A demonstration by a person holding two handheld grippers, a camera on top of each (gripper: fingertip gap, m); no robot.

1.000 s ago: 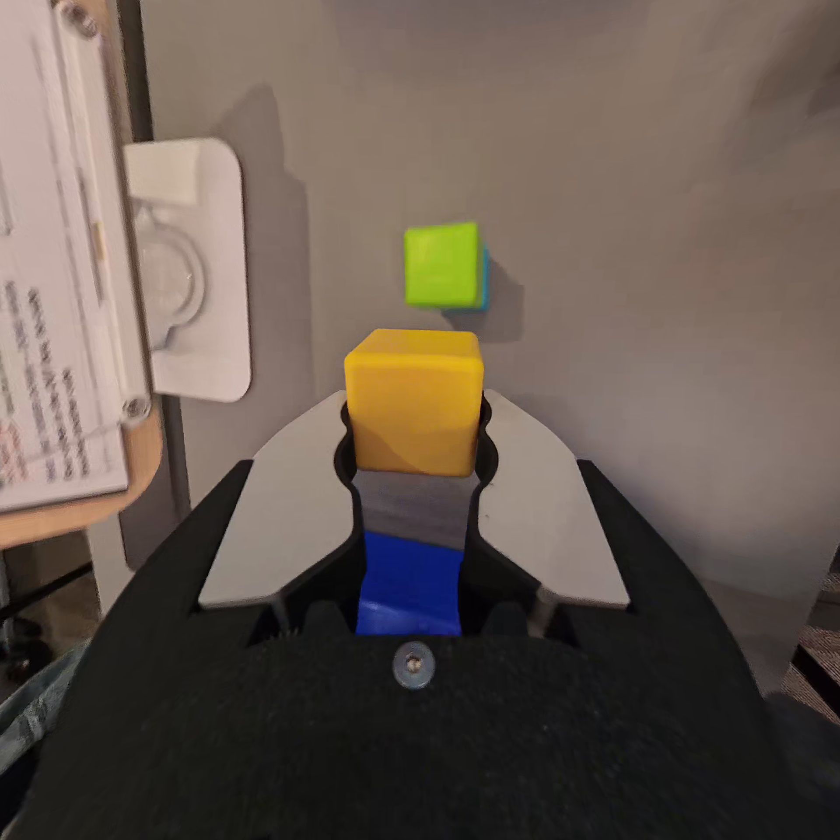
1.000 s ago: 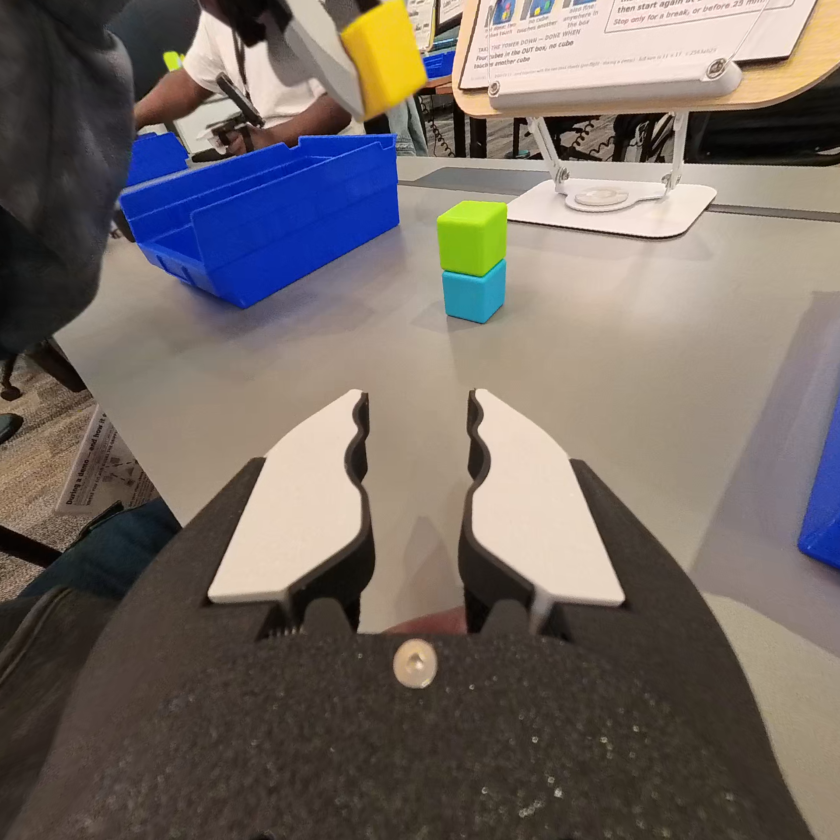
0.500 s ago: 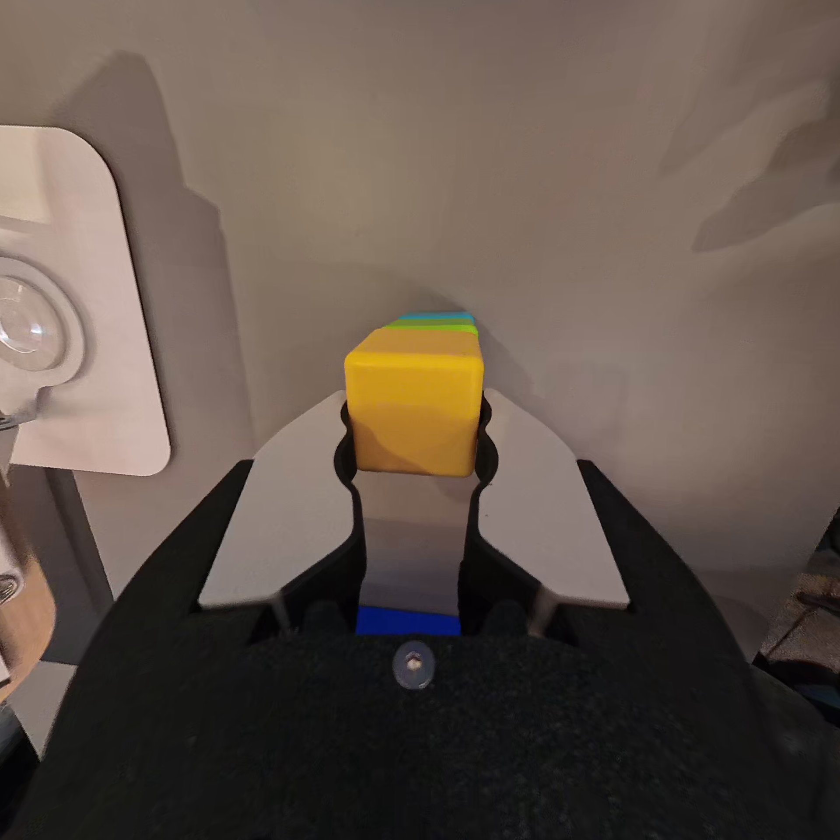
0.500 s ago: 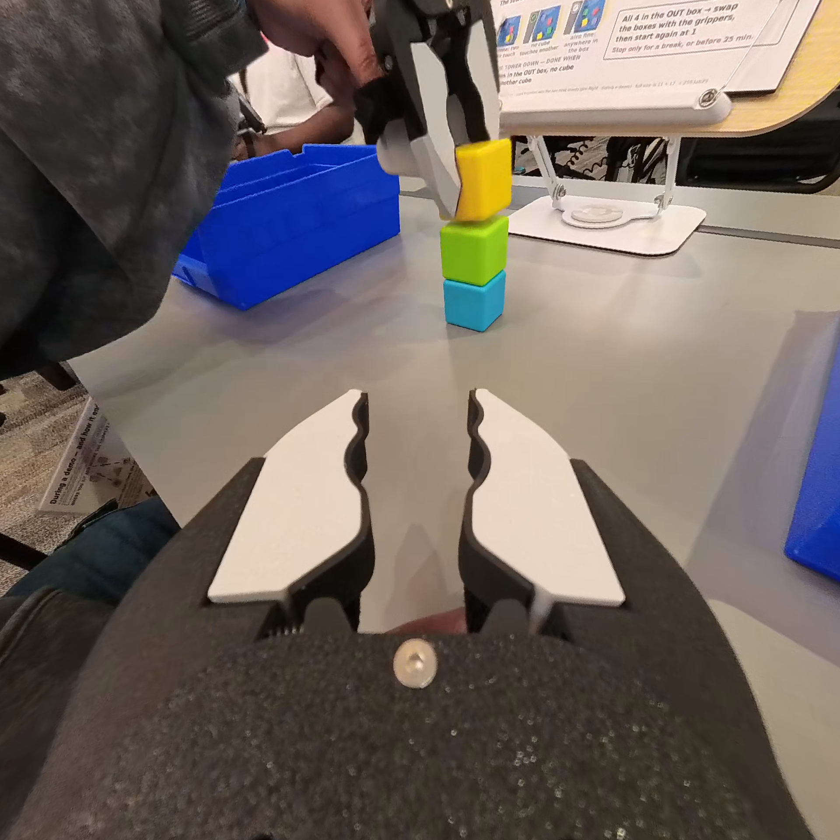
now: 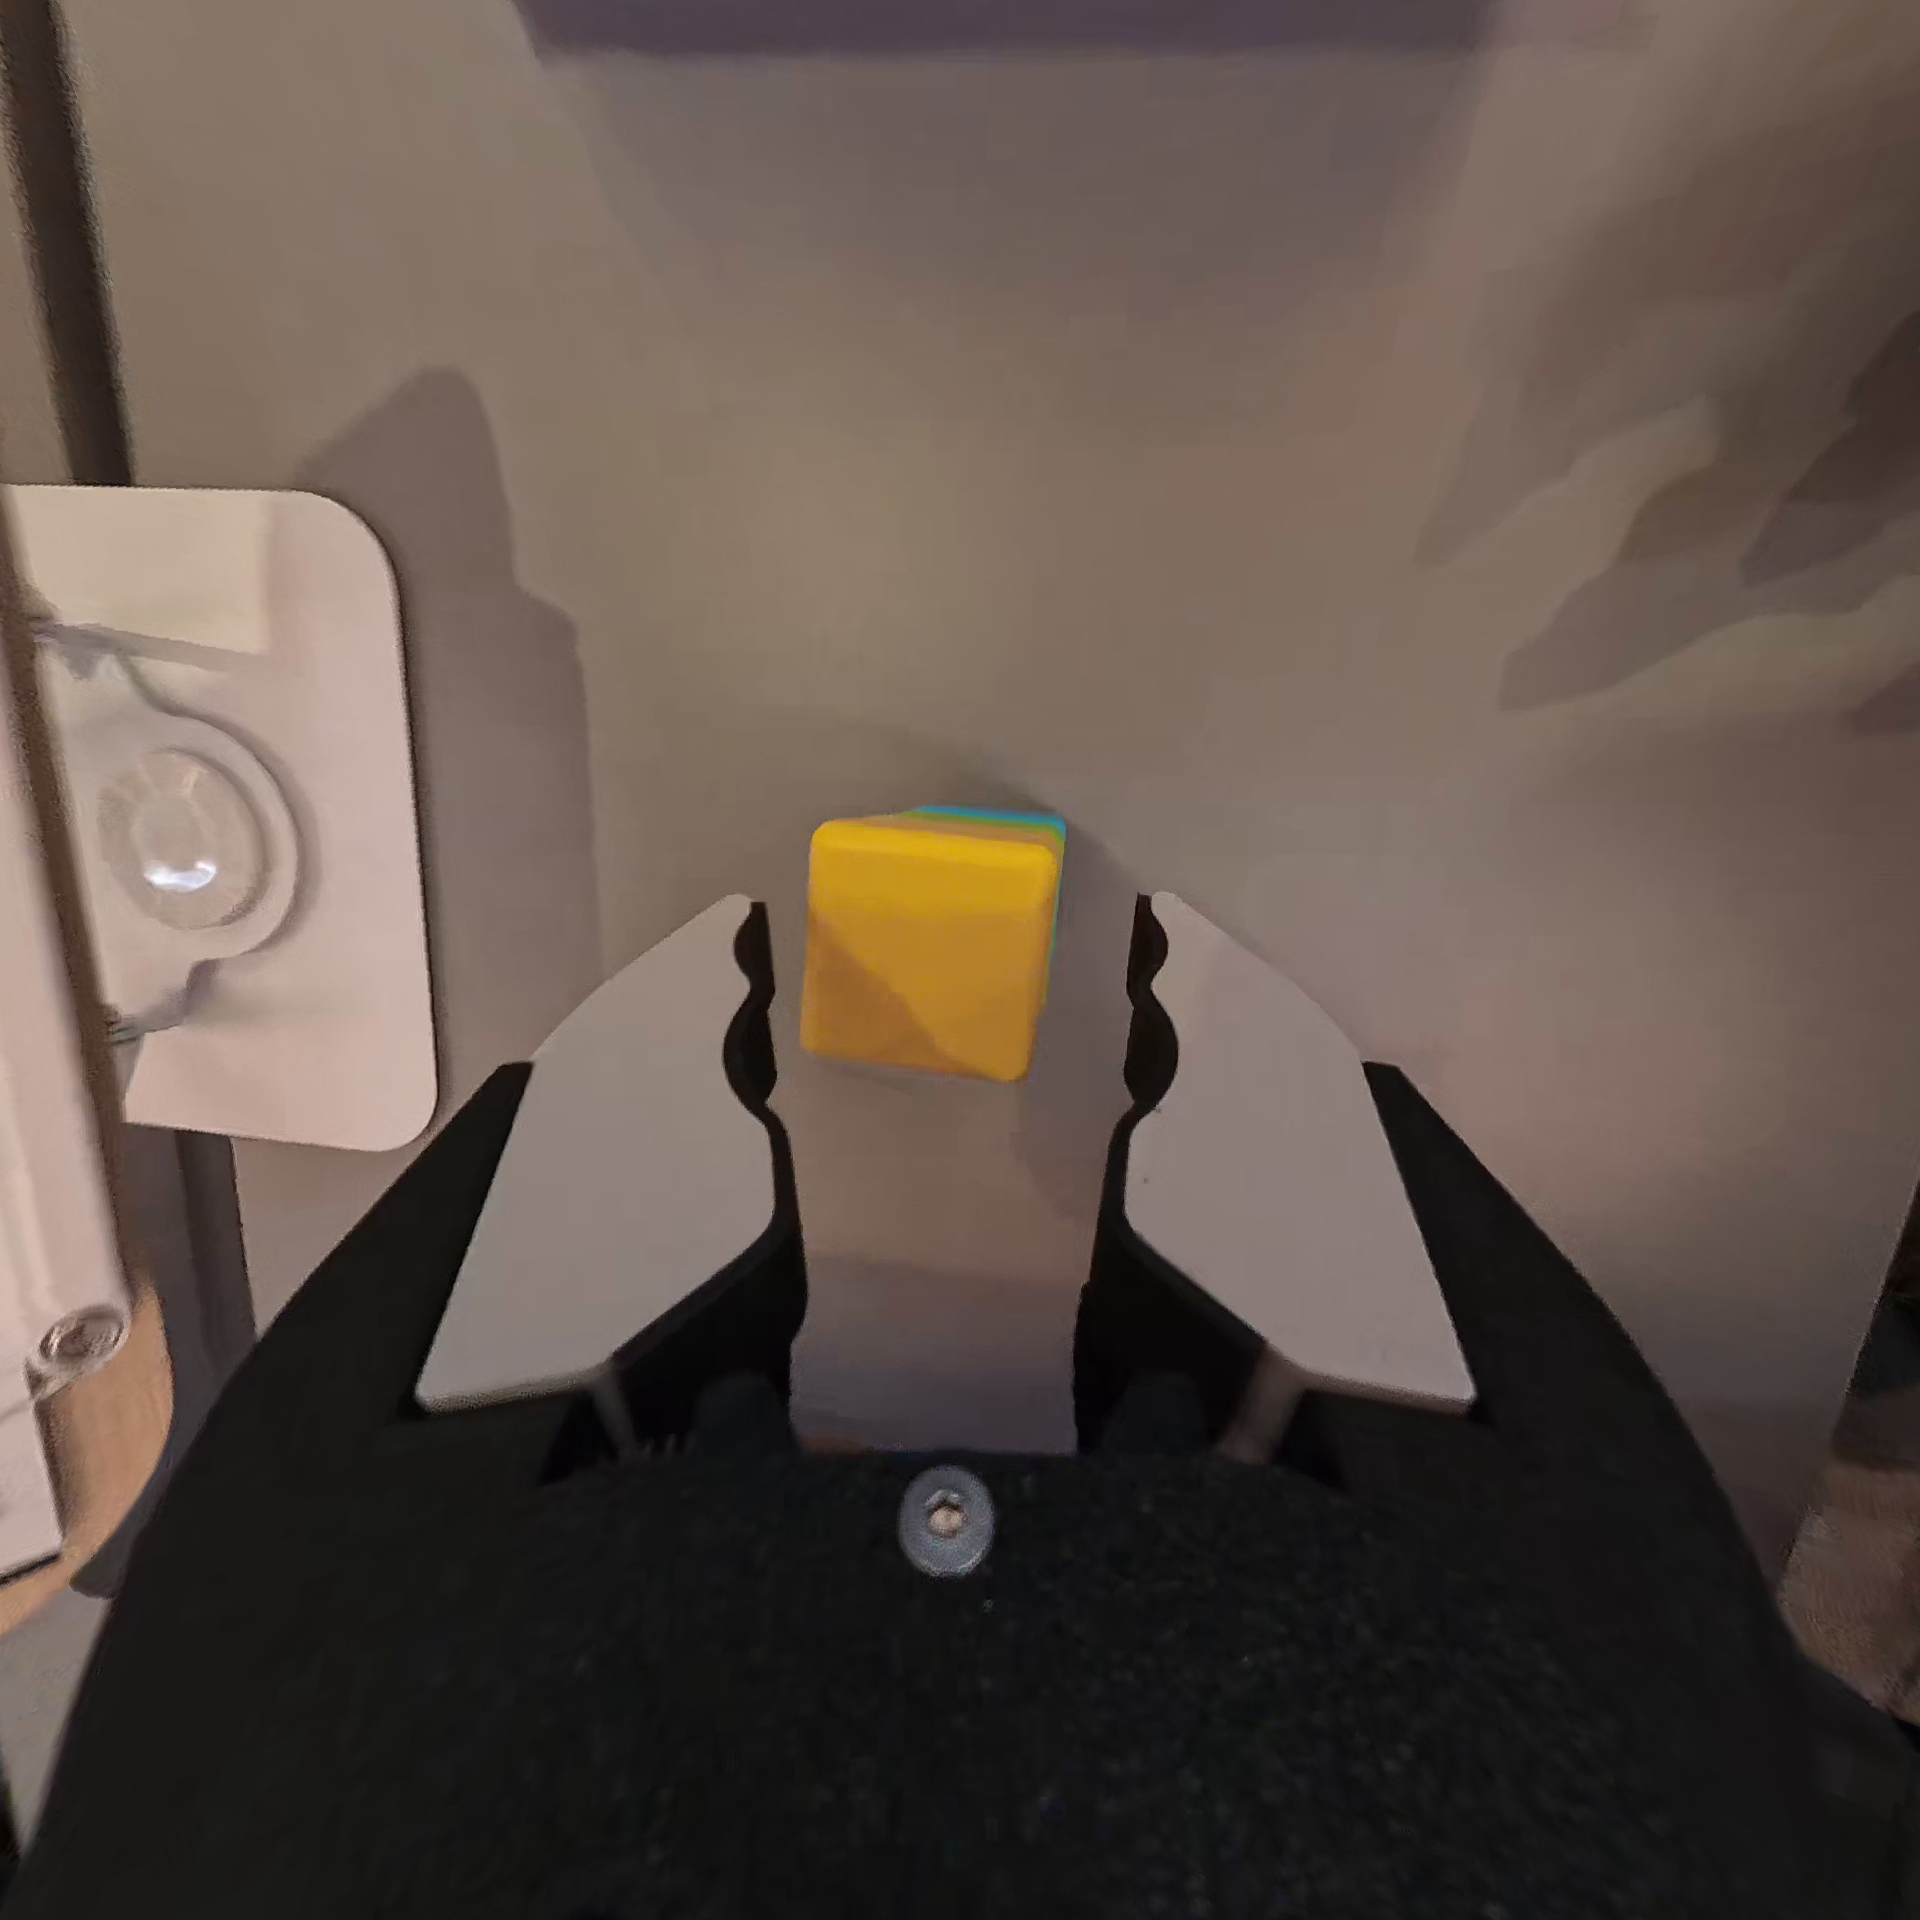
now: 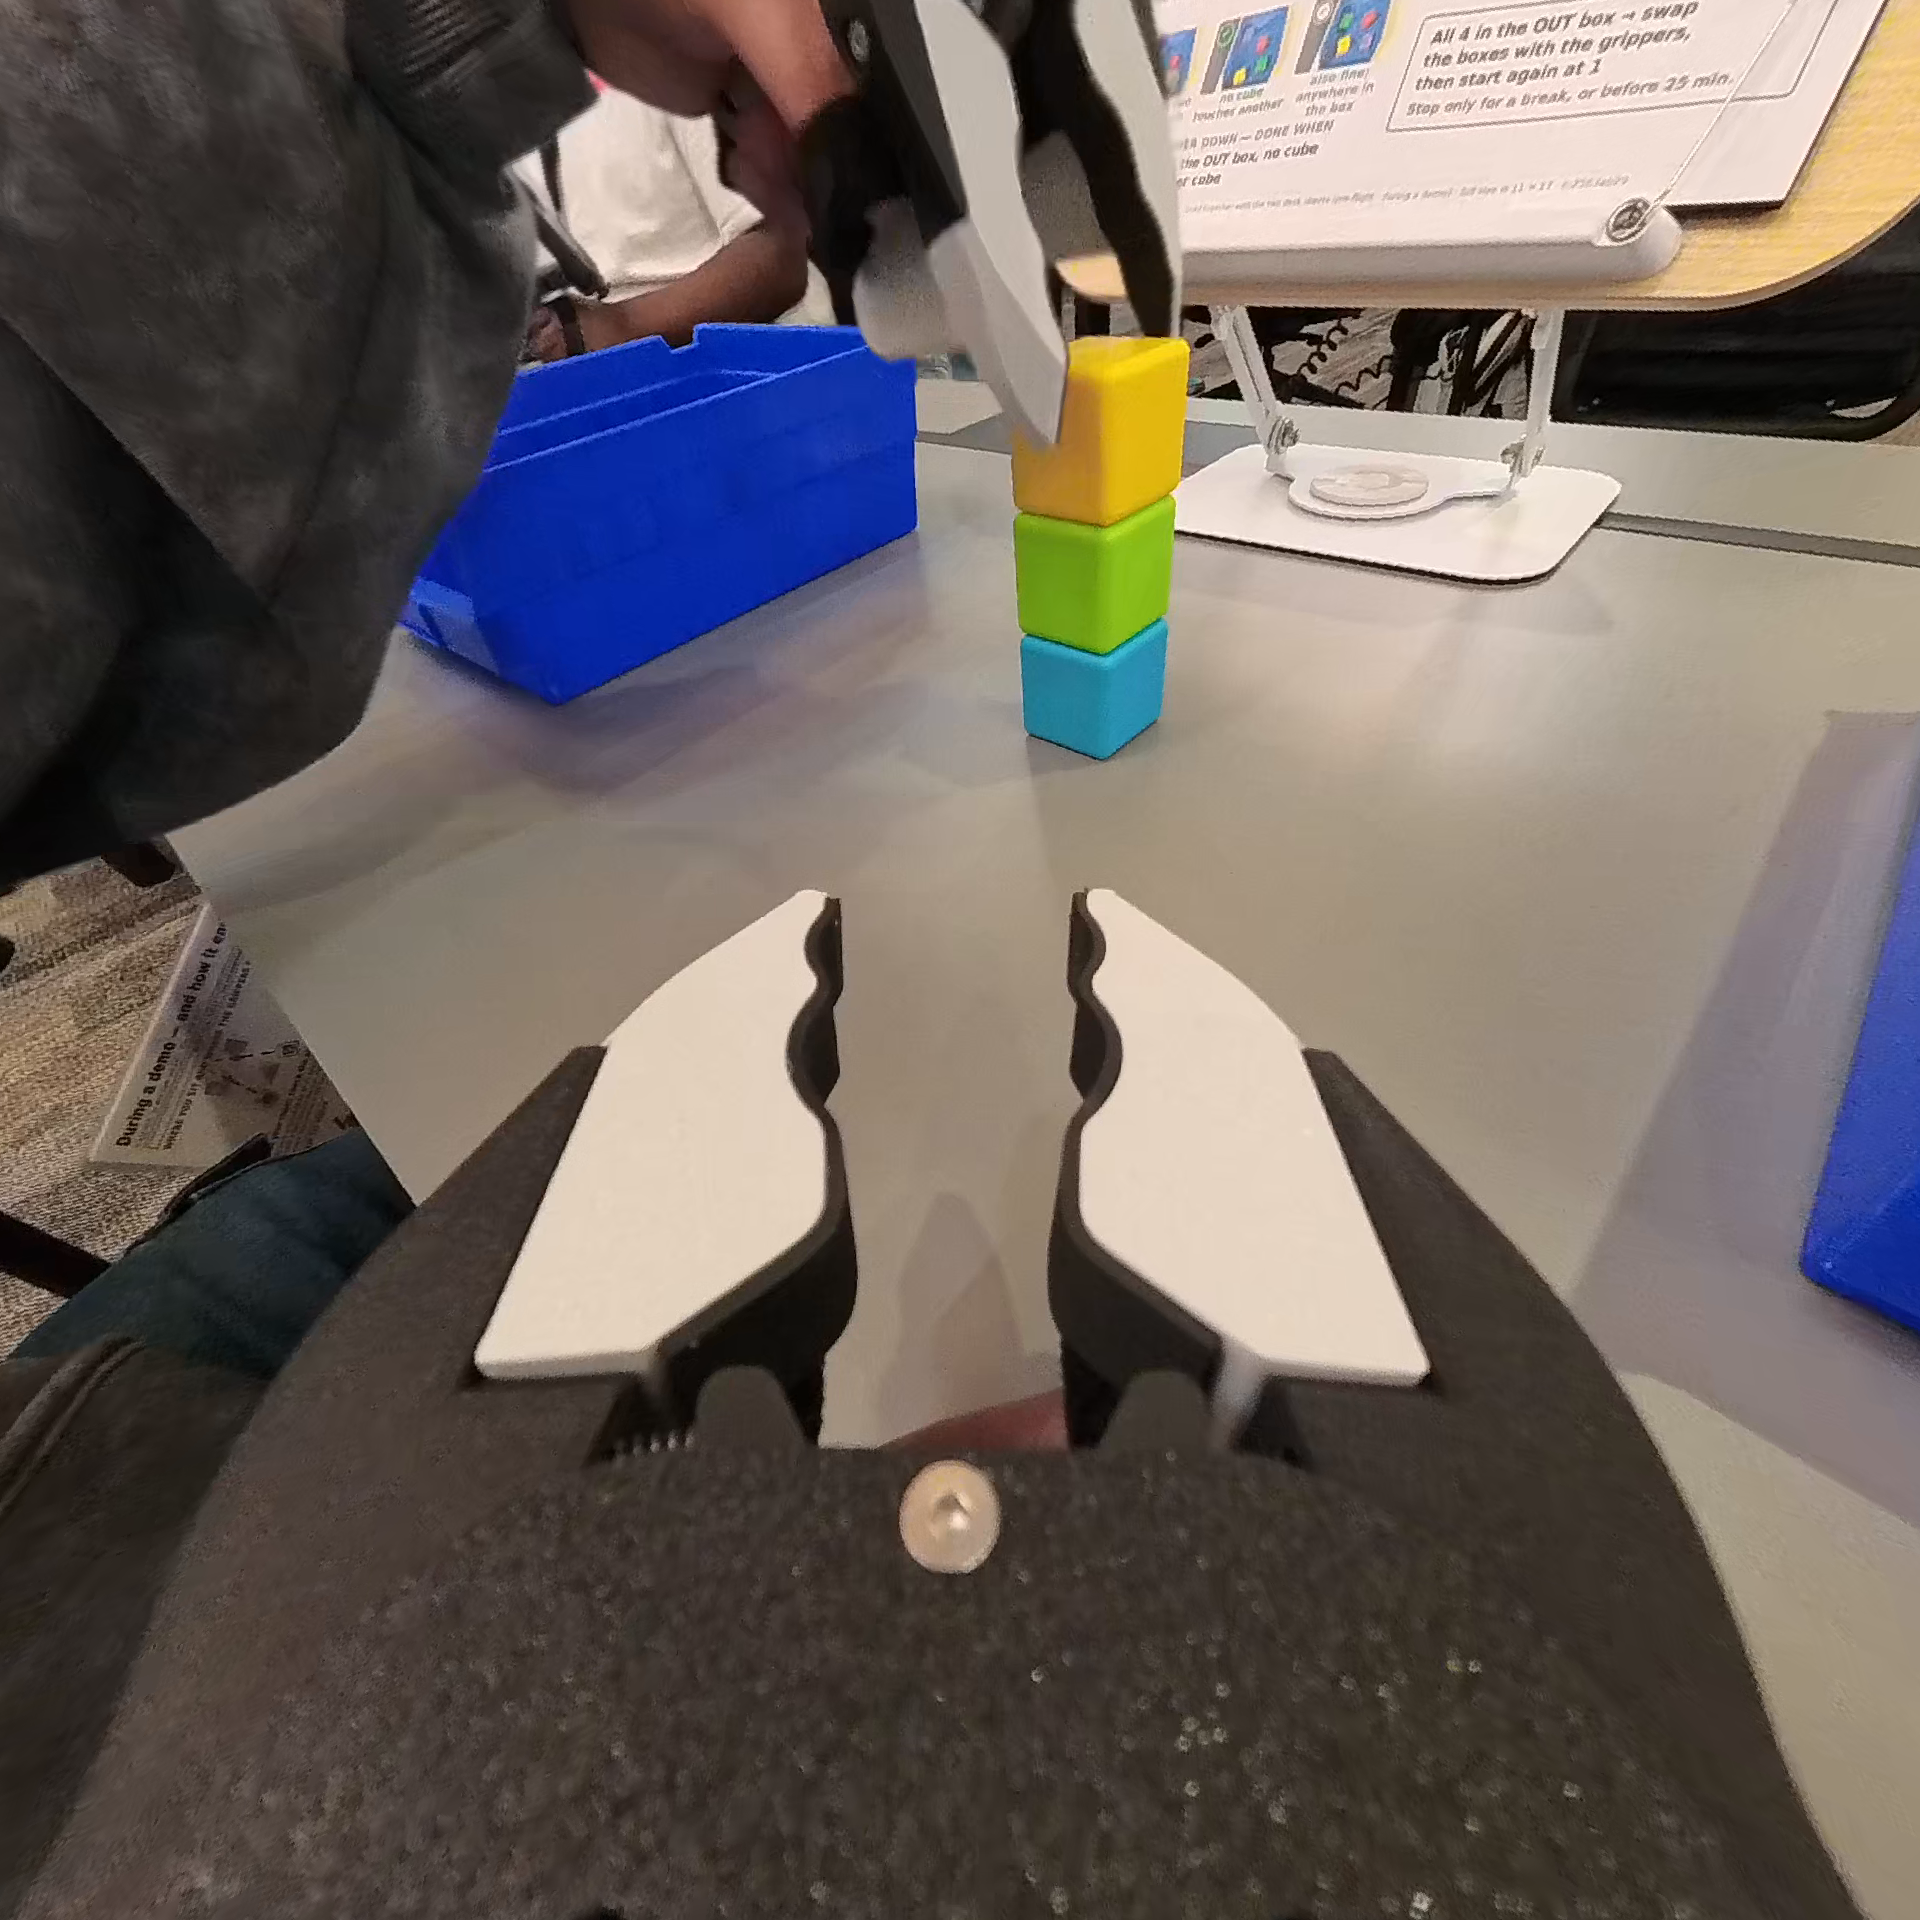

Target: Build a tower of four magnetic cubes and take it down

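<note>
Left gripper and right gripper both spread, empty (unbranded 3-cube stack).

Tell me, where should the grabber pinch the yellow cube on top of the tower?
Probably on two opposite flat side faces of the yellow cube, coming straight down from above. It tops the green cube and light blue cube, so only its sides and top are free. The open left gripper already straddles it this way; a sideways push might topple the tower.
</note>
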